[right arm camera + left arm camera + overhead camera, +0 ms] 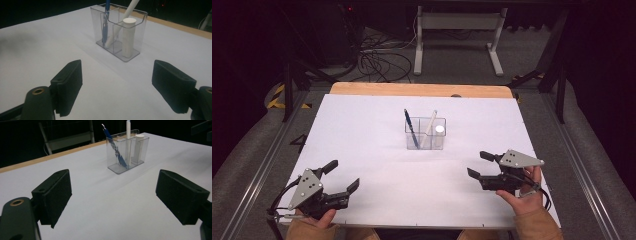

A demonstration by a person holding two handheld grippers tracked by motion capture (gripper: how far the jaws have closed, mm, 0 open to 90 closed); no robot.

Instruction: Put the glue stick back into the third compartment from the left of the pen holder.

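Meanwhile, both grippers, left (343, 176) and right (477, 164), sit spread and empty; a careless reach could topple the light pen holder (426, 134).

The high view looks forward and down on the white counter (377, 150) from above its near edge. Low over the counter, the left gripper view looks from about seven o'clock and the right gripper view from about four o'clock. All three views share the clear holder (425, 133) (127, 152) (120, 32) near the counter's middle, closest in the right gripper view.
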